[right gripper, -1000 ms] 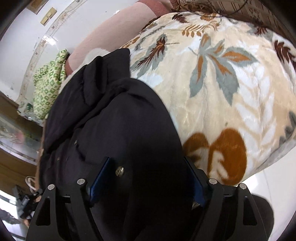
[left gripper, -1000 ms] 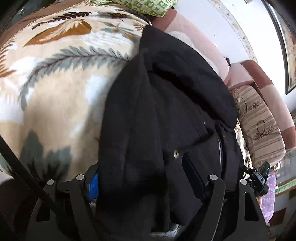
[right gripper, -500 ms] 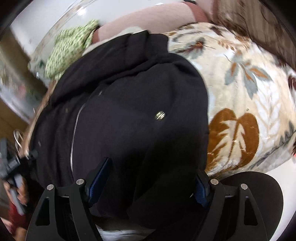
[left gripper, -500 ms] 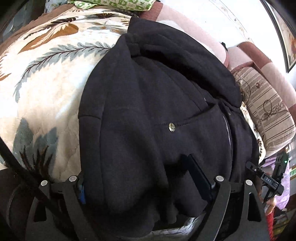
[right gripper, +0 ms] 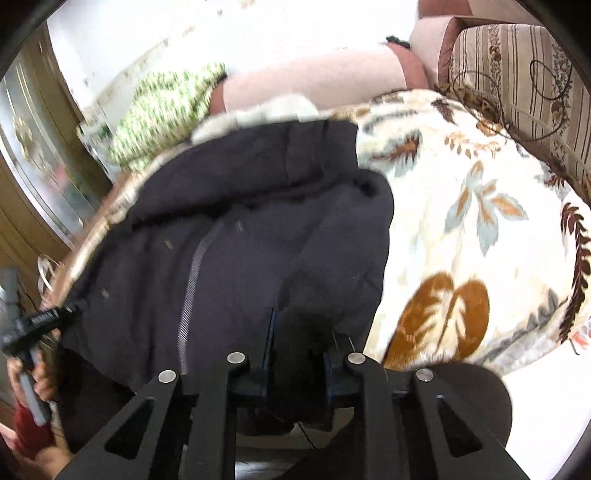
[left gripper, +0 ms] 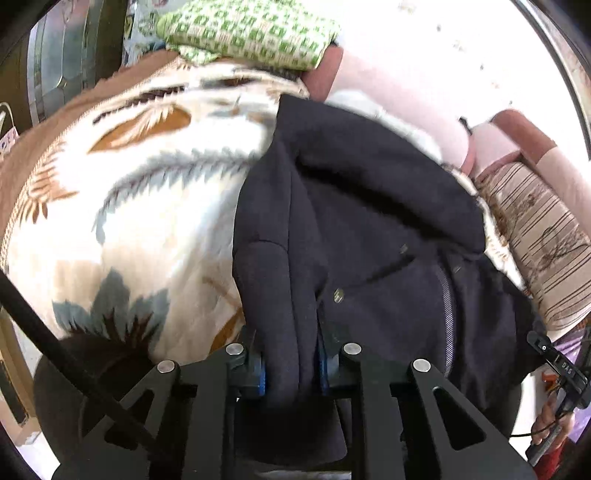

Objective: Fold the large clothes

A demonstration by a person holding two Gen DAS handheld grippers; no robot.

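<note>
A large black zip-up jacket (left gripper: 369, 229) lies on a leaf-patterned blanket (left gripper: 140, 206), its zipper running up the middle. My left gripper (left gripper: 291, 365) is shut on a bunched fold at the jacket's near left edge. In the right wrist view the same jacket (right gripper: 240, 229) fills the left half, and my right gripper (right gripper: 299, 358) is shut on a fold at its near right edge. Cloth hides the pads of both grippers.
A green-and-white checked cloth (left gripper: 251, 33) lies at the far end of the blanket. A striped cushion (left gripper: 543, 240) and a pink sofa back (left gripper: 406, 110) stand behind. The leaf blanket (right gripper: 472, 229) lies bare right of the jacket. A wooden cabinet (right gripper: 33, 177) stands at left.
Both grippers have gone from wide open around the jacket's near edge to shut on folds of it. The cloth has bunched up between the fingers.
</note>
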